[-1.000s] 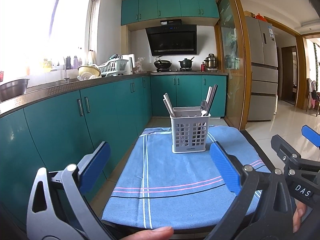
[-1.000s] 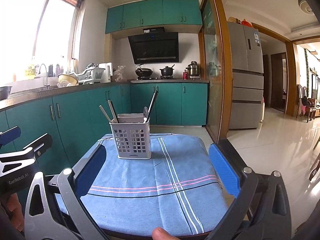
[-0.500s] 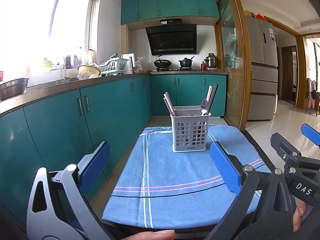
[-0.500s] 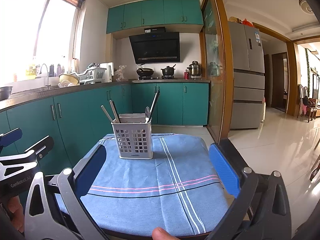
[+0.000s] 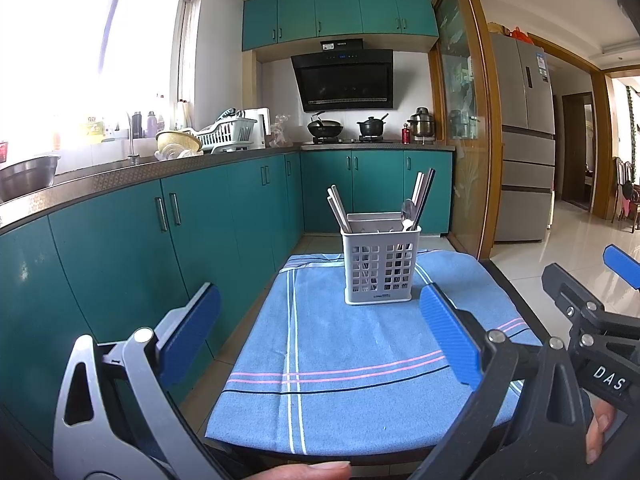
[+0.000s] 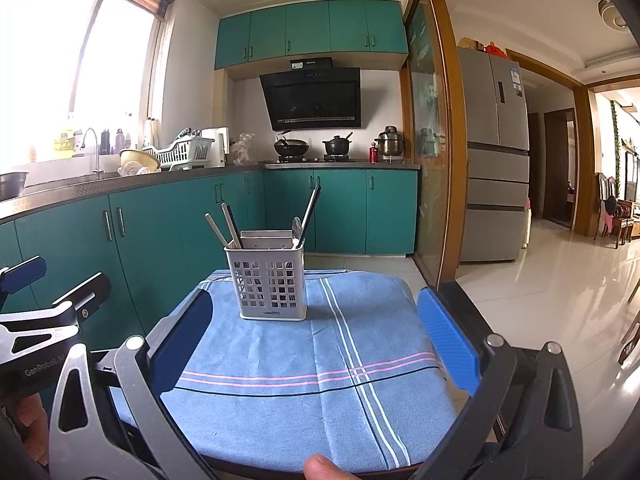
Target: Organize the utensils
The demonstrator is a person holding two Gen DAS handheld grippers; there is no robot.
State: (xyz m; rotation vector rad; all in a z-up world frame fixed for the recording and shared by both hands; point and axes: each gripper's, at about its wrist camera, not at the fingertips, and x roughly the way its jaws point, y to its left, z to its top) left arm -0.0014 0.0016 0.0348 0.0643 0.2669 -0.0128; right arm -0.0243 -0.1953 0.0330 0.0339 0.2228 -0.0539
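Note:
A white perforated utensil basket [image 5: 378, 266] [image 6: 271, 280] stands upright on the far half of a small table covered by a blue striped cloth [image 5: 352, 360] [image 6: 304, 364]. Chopsticks [image 5: 338, 208] [image 6: 226, 226] lean out at its left, darker chopsticks [image 5: 423, 194] [image 6: 311, 210] and a metal spoon [image 5: 408, 214] [image 6: 296, 229] at its right. My left gripper [image 5: 320, 338] hangs open over the table's near left, well short of the basket. My right gripper [image 6: 314, 338] is open too, over the near edge. Both hold nothing. Each one shows at the edge of the other's view.
Teal cabinets [image 5: 168, 248] under a dark counter run along the left, close to the table's left edge. A sink, dish rack [image 5: 226, 134] and stove with pots [image 5: 348, 128] sit farther back. A glass door [image 6: 430, 168], fridge [image 6: 496, 152] and shiny tiled floor [image 6: 560, 292] lie to the right.
Both views have shifted only slightly; the basket sits a little further right in the right wrist view. Both grippers stay open and nothing on the table has moved.

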